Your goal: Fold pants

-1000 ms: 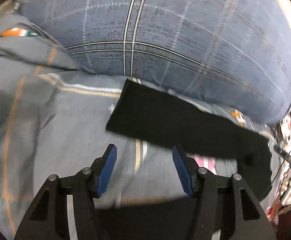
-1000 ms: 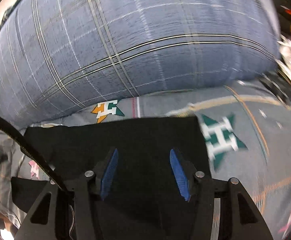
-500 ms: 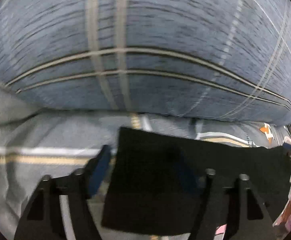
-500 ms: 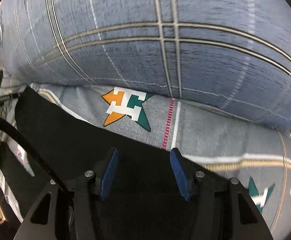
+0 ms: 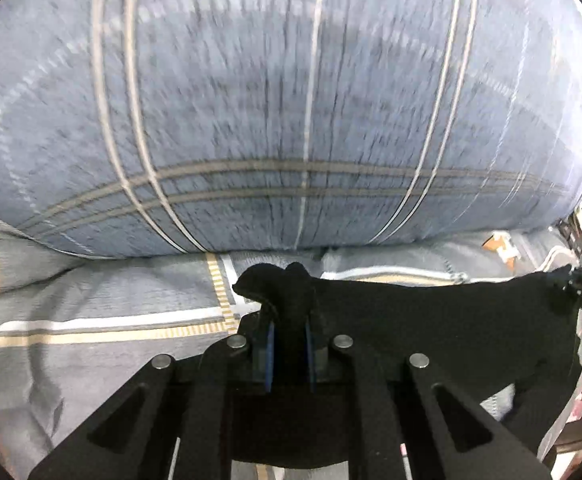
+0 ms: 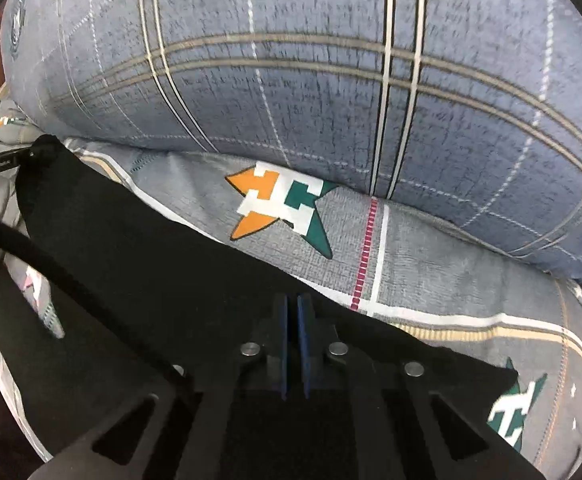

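Left wrist view: left gripper (image 5: 289,336) pinches a bunched corner of the black pants (image 5: 431,320), which lie on the bed sheet (image 5: 91,304) just before the pillow (image 5: 291,100). Right gripper (image 6: 292,312), jaws nearly together, clamps the far pants edge. Risk: uneven bites on the 2 ends let thin fabric slip and skew the fold.

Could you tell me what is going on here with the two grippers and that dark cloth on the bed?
A person is folding black pants on a grey patterned bedsheet, beside a big blue plaid pillow. The left gripper is shut on a bunched corner of the fabric, which pokes up between its blue pads. The right gripper is shut at the far edge of the pants, apparently pinching it. Both ends are gripped, and the fold itself is not yet made.
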{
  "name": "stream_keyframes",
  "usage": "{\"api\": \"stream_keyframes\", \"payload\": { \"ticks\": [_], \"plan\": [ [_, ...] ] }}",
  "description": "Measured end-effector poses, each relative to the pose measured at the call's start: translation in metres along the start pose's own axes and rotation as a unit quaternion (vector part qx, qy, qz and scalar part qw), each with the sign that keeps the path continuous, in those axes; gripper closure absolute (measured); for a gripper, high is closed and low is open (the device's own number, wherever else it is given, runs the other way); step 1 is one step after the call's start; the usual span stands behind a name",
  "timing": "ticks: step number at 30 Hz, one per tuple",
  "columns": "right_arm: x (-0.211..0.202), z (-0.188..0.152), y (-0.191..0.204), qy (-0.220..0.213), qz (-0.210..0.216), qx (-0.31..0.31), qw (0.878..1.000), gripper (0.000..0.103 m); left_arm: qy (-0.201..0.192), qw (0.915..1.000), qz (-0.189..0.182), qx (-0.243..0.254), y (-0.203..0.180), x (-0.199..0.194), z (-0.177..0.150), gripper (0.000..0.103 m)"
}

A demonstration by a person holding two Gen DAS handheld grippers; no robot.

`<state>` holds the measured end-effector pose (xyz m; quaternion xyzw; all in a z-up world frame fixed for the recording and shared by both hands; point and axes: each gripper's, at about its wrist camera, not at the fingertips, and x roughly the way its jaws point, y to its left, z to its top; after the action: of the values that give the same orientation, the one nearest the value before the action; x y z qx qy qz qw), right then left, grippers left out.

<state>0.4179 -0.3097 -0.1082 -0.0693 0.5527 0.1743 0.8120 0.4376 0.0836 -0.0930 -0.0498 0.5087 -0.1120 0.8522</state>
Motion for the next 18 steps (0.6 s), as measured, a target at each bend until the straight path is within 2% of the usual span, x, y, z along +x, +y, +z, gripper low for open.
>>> {"api": "stream_keyframes", "payload": {
  "ticks": [8,13,18],
  "plan": [
    [-0.065,-0.019,0.023,-0.054,-0.027,0.013,0.998,0.098,-0.079,0.9966,0.012,0.02,-0.024,-0.078,-0.009,0.092],
    [-0.097,-0.055,0.048,-0.073,-0.026,0.021,0.997,0.098,-0.123,0.991,0.029,0.044,-0.029,-0.128,-0.056,0.091],
    [-0.112,-0.119,0.074,-0.079,-0.004,0.032,0.996,0.098,-0.157,0.9841,0.055,0.061,-0.024,-0.168,-0.12,0.091]
  ]
}}
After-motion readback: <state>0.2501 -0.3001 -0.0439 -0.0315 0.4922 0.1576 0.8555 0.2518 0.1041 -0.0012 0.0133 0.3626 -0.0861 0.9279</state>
